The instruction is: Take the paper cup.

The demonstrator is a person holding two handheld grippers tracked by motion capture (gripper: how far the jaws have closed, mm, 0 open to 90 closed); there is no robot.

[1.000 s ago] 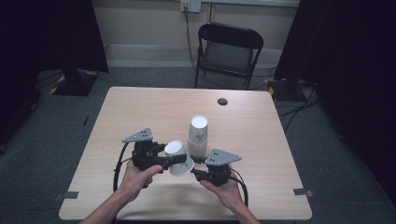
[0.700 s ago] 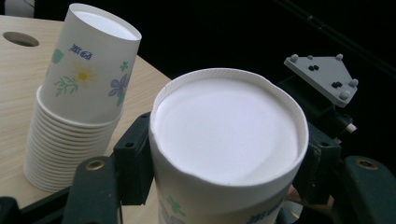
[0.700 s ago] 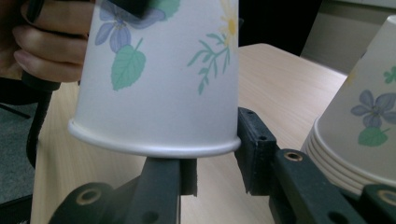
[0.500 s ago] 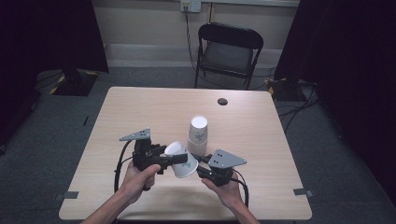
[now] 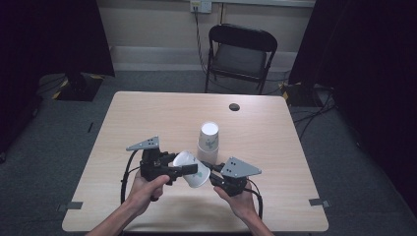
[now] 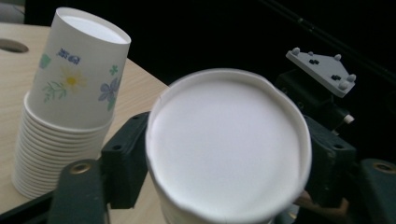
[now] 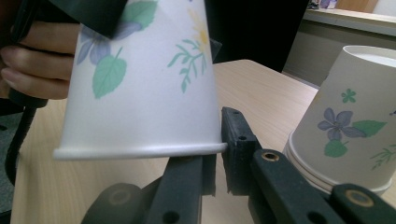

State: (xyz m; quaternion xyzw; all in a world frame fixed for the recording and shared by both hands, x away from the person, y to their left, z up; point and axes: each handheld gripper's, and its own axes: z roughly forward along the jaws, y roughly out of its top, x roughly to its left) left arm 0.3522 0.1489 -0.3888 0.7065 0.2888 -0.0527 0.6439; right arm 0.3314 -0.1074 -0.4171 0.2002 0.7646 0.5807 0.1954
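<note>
A flowered paper cup (image 5: pixel 194 172) lies on its side in the air between my two grippers, above the table (image 5: pixel 147 113). My left gripper (image 5: pixel 183 168) is at the cup's base (image 6: pixel 224 149); its jaws have just been opening and flank the base without squeezing it. My right gripper (image 5: pixel 210 178) has just been closing and is shut on the cup's rim (image 7: pixel 140 151), one jaw inside the mouth and one outside. An upside-down stack of the same cups (image 5: pixel 208 137) stands just behind them (image 6: pixel 70 107) (image 7: pixel 345 130).
A small dark round disc (image 5: pixel 234 106) lies near the table's far edge. A black folding chair (image 5: pixel 241 54) stands beyond the table. Cables trail from both grippers towards the near edge, where the person's hands (image 5: pixel 142 191) come in.
The left gripper's jaws have spread apart at the cup's base. The right gripper has come in to the cup's rim. Both hands have stayed almost in place.
</note>
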